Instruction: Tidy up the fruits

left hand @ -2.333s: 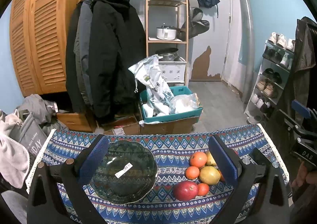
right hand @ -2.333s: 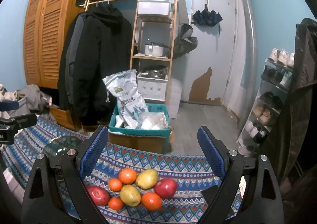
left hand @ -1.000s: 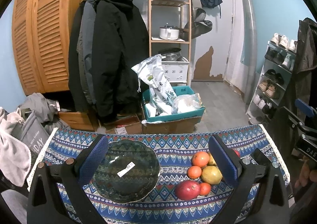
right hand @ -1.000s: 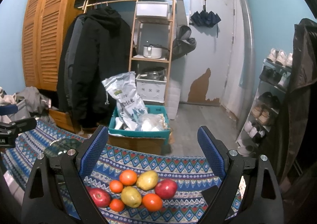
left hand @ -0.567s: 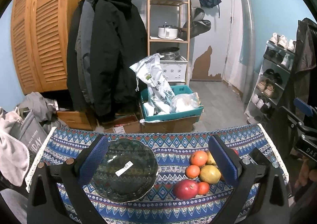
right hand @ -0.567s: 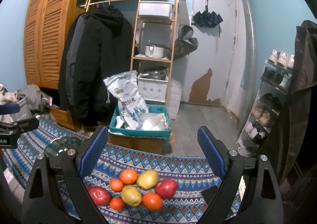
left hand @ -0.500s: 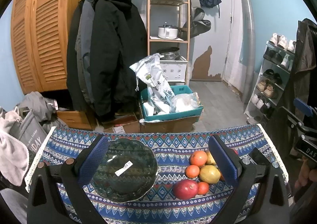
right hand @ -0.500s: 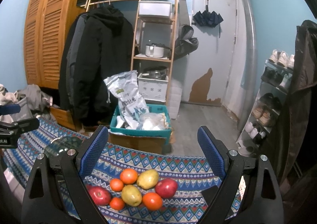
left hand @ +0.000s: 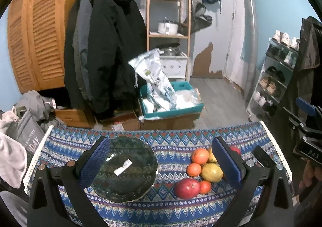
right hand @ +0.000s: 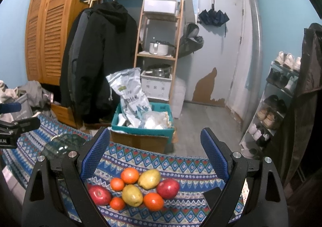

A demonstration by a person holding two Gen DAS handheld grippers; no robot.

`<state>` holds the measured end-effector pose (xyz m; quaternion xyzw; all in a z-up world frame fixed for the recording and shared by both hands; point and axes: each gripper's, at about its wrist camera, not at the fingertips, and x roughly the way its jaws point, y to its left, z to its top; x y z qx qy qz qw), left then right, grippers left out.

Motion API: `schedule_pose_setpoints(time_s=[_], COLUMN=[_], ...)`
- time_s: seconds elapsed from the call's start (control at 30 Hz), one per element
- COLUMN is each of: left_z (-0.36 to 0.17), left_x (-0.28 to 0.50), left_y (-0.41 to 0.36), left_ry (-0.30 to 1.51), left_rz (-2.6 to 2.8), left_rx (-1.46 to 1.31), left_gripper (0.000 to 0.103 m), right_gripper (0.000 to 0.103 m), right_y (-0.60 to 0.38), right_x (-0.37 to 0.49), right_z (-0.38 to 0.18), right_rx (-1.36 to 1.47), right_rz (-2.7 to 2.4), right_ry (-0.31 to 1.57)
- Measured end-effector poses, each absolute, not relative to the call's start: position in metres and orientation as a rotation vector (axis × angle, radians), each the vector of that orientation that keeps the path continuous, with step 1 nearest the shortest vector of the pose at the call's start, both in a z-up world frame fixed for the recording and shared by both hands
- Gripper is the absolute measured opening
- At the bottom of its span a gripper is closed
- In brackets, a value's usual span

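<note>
Seven fruits lie in a tight cluster on the patterned tablecloth [right hand: 181, 164]: two red apples [right hand: 99, 194] [right hand: 168, 185], two yellow-green pears [right hand: 149, 178] [right hand: 131, 195], and three oranges plus a smaller one, four in all, counting the big orange [right hand: 129, 175]. One dark green glass plate [left hand: 124, 168] with a white sticker sits well apart to the left of the fruit, holding nothing. The left gripper [left hand: 159, 162] hangs above the plate and cloth, jaws spread wide, gripping nothing. The right gripper [right hand: 155, 158] hovers over the fruit cluster, jaws likewise spread wide, touching none of it.
</note>
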<state>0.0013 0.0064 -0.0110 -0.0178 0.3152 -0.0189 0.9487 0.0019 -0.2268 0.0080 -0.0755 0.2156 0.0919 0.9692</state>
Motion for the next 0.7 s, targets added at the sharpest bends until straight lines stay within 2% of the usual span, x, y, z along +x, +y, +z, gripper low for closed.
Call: schedule_pose_setpoints(time_s=[0.37, 0.7], left_z=[-0.053, -0.102], left_x=[0.021, 0.036], left_y=[-0.012, -0.034], left_ry=[0.796, 0.906], left_rz=[-0.117, -0.151], left_rx=[-0.006, 0.026], left_gripper=[0.102, 0.102], right_gripper=[0.090, 0.090], right_y=[-0.234, -0.244], right_x=[0.020, 0.040], right_z=[-0.021, -0.076], right_rx=[-0.153, -0.193], right_rz=[0.192, 0.182], right_ry=[0.567, 0.754])
